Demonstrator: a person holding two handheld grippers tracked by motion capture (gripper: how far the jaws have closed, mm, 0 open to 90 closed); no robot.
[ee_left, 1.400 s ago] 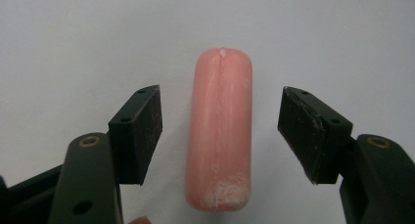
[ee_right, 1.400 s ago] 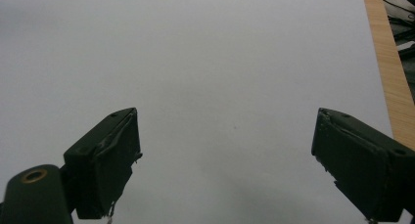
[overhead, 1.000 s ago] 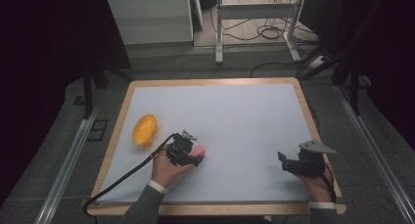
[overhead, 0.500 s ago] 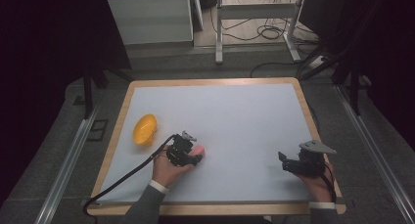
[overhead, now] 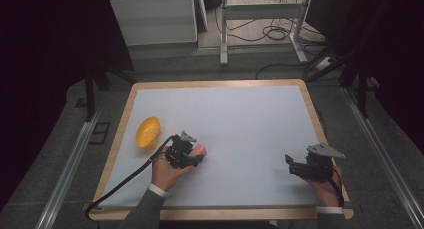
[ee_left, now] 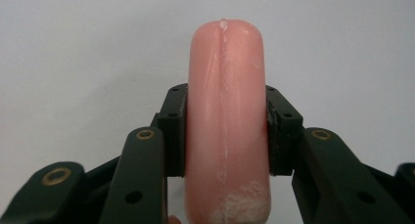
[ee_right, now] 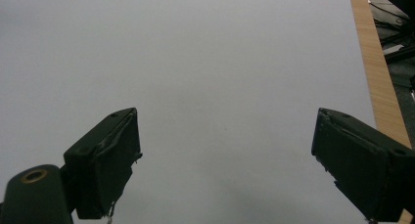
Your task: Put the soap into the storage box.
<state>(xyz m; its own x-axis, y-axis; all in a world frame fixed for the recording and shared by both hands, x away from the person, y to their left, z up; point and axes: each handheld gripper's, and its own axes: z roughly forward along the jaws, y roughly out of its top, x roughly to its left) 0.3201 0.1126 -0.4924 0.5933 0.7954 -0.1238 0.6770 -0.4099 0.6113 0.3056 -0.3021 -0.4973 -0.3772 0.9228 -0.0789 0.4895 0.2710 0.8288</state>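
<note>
Left gripper (overhead: 196, 156): jaws closed on a smooth pink sausage-shaped cylinder (ee_left: 227, 121), pads pressing both its sides. In the left gripper view the cylinder runs lengthwise between the jaws, rounded end pointing away, whitish scuffing near its close end. In the high view it sits at the left-centre of the pale grey table surface (overhead: 250, 119).

Right gripper (ee_right: 225, 170): jaws spread wide, nothing between them, over bare surface near the table's right front; light wooden table border (ee_right: 374, 57) visible beyond.

Orange-yellow plastic bowl (overhead: 148, 132): near the left edge, apart from the left gripper.
</note>
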